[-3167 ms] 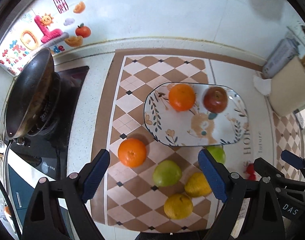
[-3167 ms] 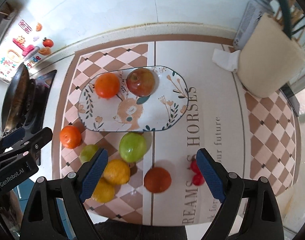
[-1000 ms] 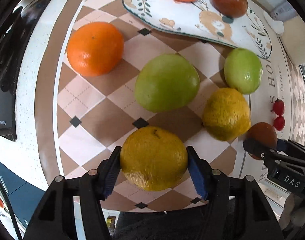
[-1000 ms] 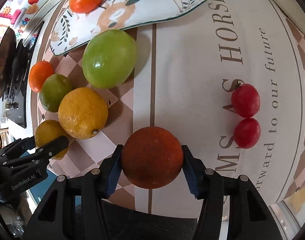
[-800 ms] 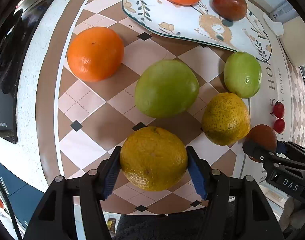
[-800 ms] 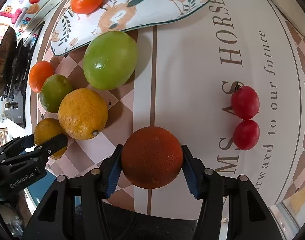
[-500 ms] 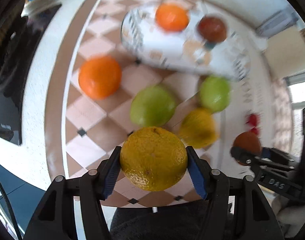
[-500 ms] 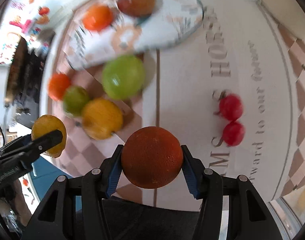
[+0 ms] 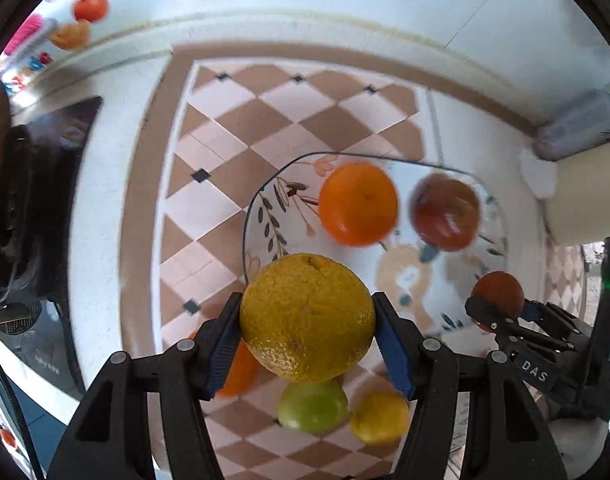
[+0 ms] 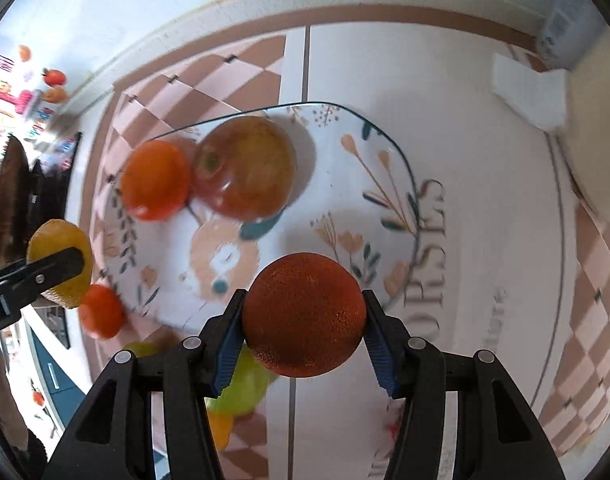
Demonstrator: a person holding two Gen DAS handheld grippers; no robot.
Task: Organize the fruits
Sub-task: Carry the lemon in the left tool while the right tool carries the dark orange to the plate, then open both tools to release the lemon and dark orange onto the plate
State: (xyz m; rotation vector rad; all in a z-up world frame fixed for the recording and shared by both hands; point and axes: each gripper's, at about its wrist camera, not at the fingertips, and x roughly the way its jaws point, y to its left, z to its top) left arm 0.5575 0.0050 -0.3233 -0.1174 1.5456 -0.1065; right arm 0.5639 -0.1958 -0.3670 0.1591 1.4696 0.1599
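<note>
My left gripper [image 9: 307,326] is shut on a yellow orange [image 9: 307,318] and holds it in the air at the near left edge of the patterned plate [image 9: 409,284]. My right gripper [image 10: 303,316] is shut on a dark red-orange fruit [image 10: 303,314] and holds it above the plate's [image 10: 357,184] near right part. An orange [image 9: 358,204] and a red apple [image 9: 445,212] lie on the plate. On the mat below lie a green fruit [image 9: 312,406], a yellow fruit [image 9: 379,418] and an orange [image 9: 235,372], partly hidden by the fingers.
A black stove with a pan [image 9: 21,208] stands at the left. A beige container [image 10: 601,132] and a white tissue [image 10: 529,92] stand at the right by the wall. The checked mat [image 9: 289,116] covers the counter. Red cherry tomatoes [image 10: 393,426] show blurred under the right gripper.
Both grippers have lifted their fruits off the mat and carried them forward to the plate. The loose fruits on the mat have dropped back toward the bottom of both views.
</note>
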